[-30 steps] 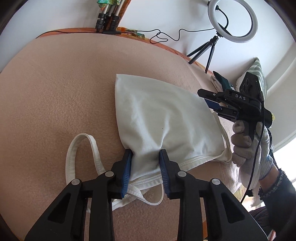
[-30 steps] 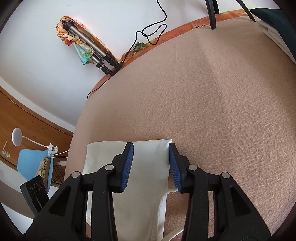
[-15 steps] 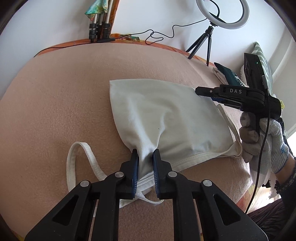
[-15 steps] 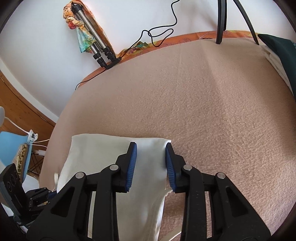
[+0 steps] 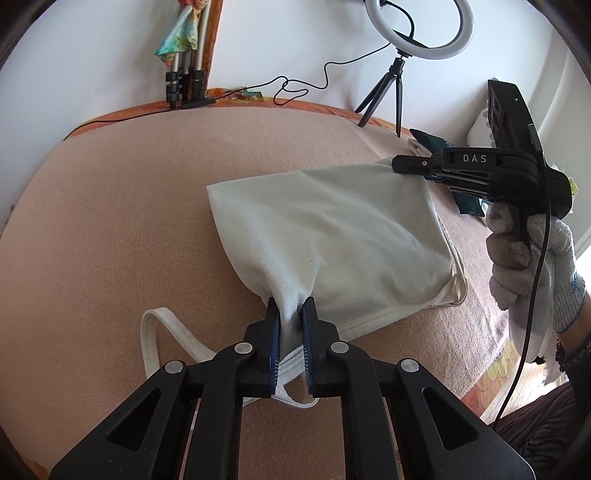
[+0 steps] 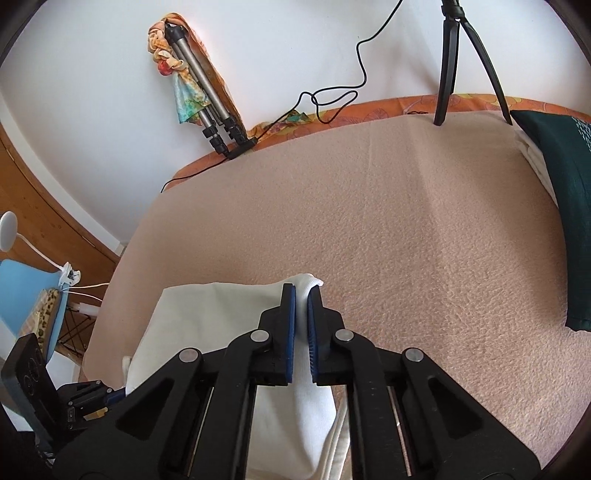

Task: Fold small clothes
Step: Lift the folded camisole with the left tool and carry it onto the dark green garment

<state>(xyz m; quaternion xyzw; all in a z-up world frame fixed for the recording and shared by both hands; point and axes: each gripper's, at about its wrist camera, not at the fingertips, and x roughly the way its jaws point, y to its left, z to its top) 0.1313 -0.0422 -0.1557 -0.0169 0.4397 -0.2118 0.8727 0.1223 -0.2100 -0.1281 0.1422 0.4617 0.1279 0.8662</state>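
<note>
Between the blue pads of the left tongs (image 5: 290, 334) a bunch of white cloth was pinched, at the near, hemmed edge of a white sleeveless top (image 5: 332, 236). The jaws were closing the last fraction, with the fabric already pressed between them. The right tongs (image 6: 301, 314) stood pressed together on the garment's far corner, a small fold of cloth showing past the tips. In the left wrist view those tongs (image 5: 397, 164), held in a gloved hand (image 5: 532, 266), carried that corner just clear of the surface, so the cloth ran taut between the two grips.

One shoulder strap (image 5: 155, 332) lay loose on the peach blanket (image 5: 110, 221) beside the left grip. The garment sat toward the near right part of the bed, partly raised, the rest resting on the blanket.

Judgement: both grips were secured and the fold itself was not yet made; the lifted edge had to be carried over and laid down, and the strap tucked in. A dark green folded item (image 6: 554, 192) lay on white cloth at the blanket's far right edge. A ring light (image 5: 417, 29) on a tripod stood at the wall.
</note>
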